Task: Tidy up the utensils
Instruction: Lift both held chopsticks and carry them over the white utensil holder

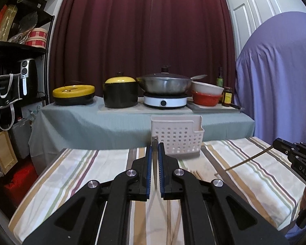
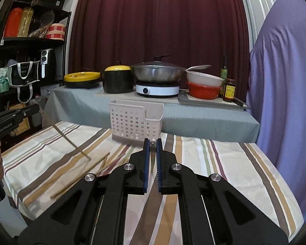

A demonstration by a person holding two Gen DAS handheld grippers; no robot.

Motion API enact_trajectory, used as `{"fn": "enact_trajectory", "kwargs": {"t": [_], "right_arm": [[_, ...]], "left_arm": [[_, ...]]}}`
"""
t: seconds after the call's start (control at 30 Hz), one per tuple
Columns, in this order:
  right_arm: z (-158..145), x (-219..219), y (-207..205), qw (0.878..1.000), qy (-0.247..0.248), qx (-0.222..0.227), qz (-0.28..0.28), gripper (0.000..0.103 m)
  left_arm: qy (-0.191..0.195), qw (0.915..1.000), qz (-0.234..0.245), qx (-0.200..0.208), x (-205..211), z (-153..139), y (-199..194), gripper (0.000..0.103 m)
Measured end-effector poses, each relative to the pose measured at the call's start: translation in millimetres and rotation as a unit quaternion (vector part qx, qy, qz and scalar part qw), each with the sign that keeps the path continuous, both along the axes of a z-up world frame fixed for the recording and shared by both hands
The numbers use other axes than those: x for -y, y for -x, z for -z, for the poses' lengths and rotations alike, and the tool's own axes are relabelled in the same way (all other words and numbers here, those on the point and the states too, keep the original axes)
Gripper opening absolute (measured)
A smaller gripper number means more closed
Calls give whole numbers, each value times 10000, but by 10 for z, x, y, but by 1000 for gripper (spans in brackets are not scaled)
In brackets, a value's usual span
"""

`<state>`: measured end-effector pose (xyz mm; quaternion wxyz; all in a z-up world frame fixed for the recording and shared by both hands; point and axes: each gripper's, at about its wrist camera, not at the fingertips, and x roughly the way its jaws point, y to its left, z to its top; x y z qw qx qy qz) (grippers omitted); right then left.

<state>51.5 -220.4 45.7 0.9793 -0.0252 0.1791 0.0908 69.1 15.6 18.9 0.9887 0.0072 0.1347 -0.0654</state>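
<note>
Holding one chopstick apiece, left claw (image 1: 155, 146) and right claw (image 2: 152, 141) are nearly closed; beige caddy (image 2: 135, 120) at worktop's far edge looks empty, loose chopsticks (image 2: 81, 175) remaining mid-worktop.

Left wrist view: shot along the left claw (image 1: 155, 146), low over the striped worktop (image 1: 75, 175), facing the maroon curtain (image 1: 140, 30). The white basket (image 1: 177, 135) is seen close, just right of centre. The right claw (image 1: 279, 144) is caught at the right edge.

Right wrist view: shot along the right claw (image 2: 152, 143), same low height, same heading. The basket (image 2: 135, 120) is framed slightly left of centre; the left claw (image 2: 33, 107) is caught at the left edge.

Shared by both: striped worktop (image 2: 224, 159), basket, grey-covered table (image 1: 91, 122) with cookware, curtain (image 2: 159, 20), black shelf (image 1: 18, 47) at left, purple drape (image 1: 275, 71) at right.
</note>
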Motion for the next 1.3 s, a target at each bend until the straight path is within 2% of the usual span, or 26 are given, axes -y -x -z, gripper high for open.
{"fn": "enact_trajectory", "kwargs": {"t": [0.5,0.7,0.9,1.1,1.3], "right_arm": [[-319,77,-576,9996,-134,232,1,6],[-526,45,-799,9989,-182,417,-135,6],[-819,0,-1138,9968,-217,730,-256,6],[-1130,32,-1625,9939,-475,945,-311,6],[-1251,-25,-2028,9919,-543,1106,-300,6]], "left_arm": [[151,9997,41,188,-45,-321,-351,7],[216,9991,146,345,-55,-543,-500,7],[346,9970,284,624,-34,-949,-852,7],[607,9940,345,841,-21,-1350,-1307,7],[480,9932,333,1007,94,-1460,-1652,7]]}}
